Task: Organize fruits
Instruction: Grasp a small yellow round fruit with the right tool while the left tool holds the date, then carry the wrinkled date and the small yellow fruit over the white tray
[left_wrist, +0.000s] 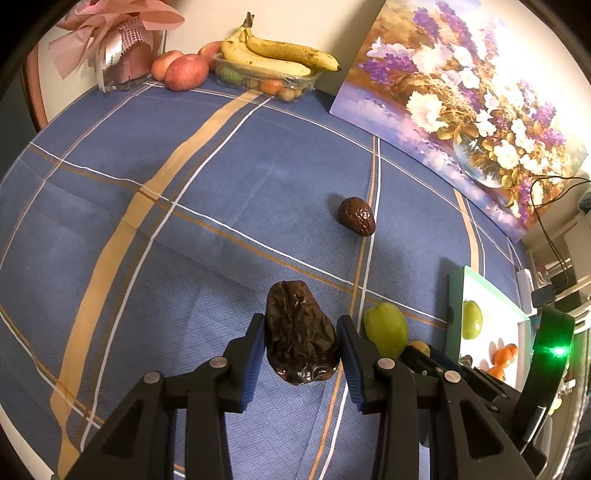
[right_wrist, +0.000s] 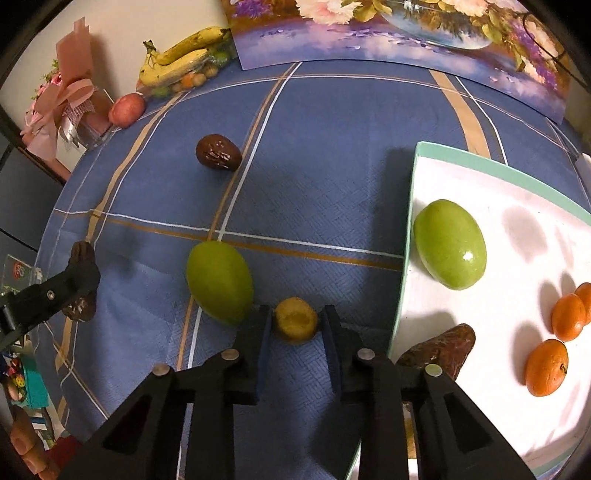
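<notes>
Left gripper (left_wrist: 301, 341) pinches a large wrinkled dark-brown fruit (left_wrist: 300, 334), leathery and glossy, between its blue-padded fingers (left_wrist: 255, 354), by the near edge of the blue checked cloth (left_wrist: 166, 229); weave looks herringbone, with tan and white stripes; a smaller wrinkled brown fruit (right_wrist: 218, 152) lies mid-cloth, well apart from the rest; a smooth oval green fruit (right_wrist: 219, 282) lies on the cloth just left of the right gripper (right_wrist: 295, 326); the right gripper's fingers are spread around a small round yellowish fruit (right_wrist: 295, 319) with a dull, dented skin; contact with either pad can't be told; white tray (right_wrist: 517, 236) with mint rim sits at the right edge of the cloth; on it a second glossy green oval fruit (right_wrist: 448, 243), three small oranges (right_wrist: 546, 367) and a rough reddish-brown fruit (right_wrist: 441, 349) at its near-left rim; far edge: bananas (left_wrist: 277, 55) on a clear plastic box, red apples (left_wrist: 184, 70), flower painting (left_wrist: 461, 96) leaning on the wall.
</notes>
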